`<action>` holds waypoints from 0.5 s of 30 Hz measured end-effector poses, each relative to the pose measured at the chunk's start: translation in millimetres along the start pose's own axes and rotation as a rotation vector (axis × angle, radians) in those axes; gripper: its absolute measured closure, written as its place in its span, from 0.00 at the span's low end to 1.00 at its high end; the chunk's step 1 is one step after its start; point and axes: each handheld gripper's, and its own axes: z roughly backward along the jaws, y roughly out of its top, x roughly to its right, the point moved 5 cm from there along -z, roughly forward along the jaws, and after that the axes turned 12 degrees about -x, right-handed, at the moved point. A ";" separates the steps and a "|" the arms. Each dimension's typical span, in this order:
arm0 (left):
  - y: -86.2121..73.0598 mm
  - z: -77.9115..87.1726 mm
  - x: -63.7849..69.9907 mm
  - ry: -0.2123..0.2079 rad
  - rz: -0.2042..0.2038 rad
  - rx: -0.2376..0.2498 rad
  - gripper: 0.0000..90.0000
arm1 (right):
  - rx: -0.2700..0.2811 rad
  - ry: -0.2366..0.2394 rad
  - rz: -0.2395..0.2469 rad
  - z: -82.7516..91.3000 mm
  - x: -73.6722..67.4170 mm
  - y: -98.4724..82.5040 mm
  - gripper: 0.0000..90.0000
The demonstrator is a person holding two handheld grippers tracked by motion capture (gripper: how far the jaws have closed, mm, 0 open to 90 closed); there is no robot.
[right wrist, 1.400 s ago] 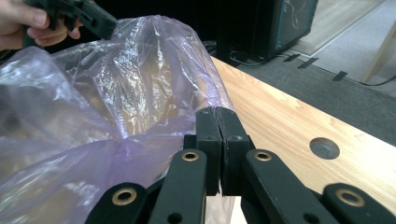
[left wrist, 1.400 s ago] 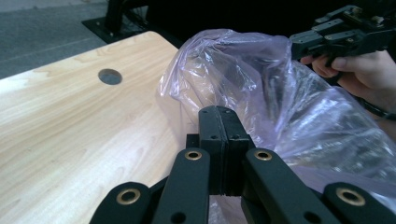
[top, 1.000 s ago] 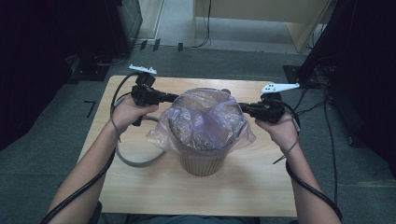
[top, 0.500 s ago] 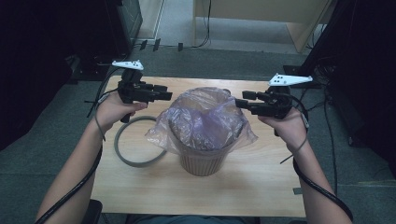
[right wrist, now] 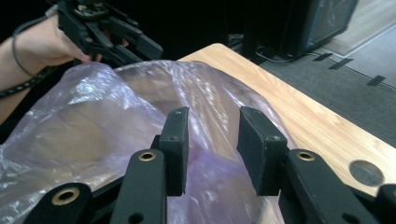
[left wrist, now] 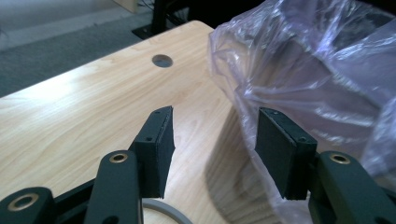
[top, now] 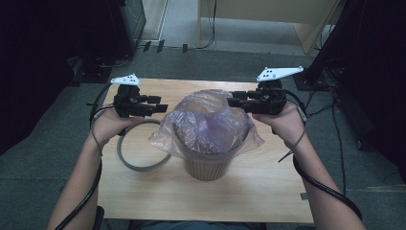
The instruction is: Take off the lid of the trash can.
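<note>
Bag (top: 210,122) over bin (top: 207,165), frame centre; L gripper (top: 160,106) jaws just opened, R gripper (top: 234,101) part-closing, both w/ nothing between.

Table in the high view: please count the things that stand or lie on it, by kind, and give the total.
Bin: 1
Plastic bag, lining the bin: 1
Grey ring: 1
Total: 3
</note>
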 end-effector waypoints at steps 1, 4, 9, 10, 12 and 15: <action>-2.0 -1.5 -0.3 -0.003 -0.003 -0.011 0.52 | -0.009 0.003 0.004 -2.2 -2.1 2.6 0.71; -6.1 -1.5 -2.6 0.020 -0.012 -0.036 0.51 | -0.022 0.012 0.021 -6.4 -8.6 10.1 0.74; -12.9 0.2 -5.9 -0.004 0.013 -0.010 0.47 | -0.047 0.051 0.053 -16.6 -25.1 23.0 0.78; -14.8 -0.2 -7.3 0.008 0.016 -0.015 0.46 | -0.054 0.058 0.061 -19.9 -28.3 24.5 0.78; -18.6 -1.6 -10.5 0.021 0.022 -0.025 0.46 | -0.073 0.069 0.073 -26.4 -34.4 26.7 0.78; -23.7 -3.5 -13.2 0.014 0.029 -0.036 0.46 | -0.100 0.084 0.090 -35.2 -42.0 30.4 0.79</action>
